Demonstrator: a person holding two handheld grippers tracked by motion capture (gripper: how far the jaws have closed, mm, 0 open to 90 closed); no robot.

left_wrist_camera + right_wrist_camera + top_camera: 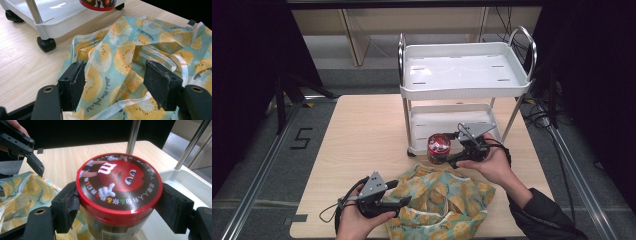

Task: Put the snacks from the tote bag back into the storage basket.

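A candy jar (438,148) with a red cartoon lid (119,181) hangs upright just in front of the cart's lower shelf, over the far edge of the bag. My right gripper (120,207) is shut on it, one pad on each side just under the lid. A cloth bag (444,200) printed with orange and kiwi slices lies crumpled on the table's near side. My left gripper (116,82) is open at the bag's left edge, with loose folds of the bag (120,55) between its wide jaws. The jar's base (98,5) shows above the bag.
A white two-shelf cart (464,90) on black wheels (46,44) stands on the wooden table (362,135), its shelves bare. Its lower shelf rim (190,182) and chrome posts are close behind the jar. Dark floor and cables surround the table.
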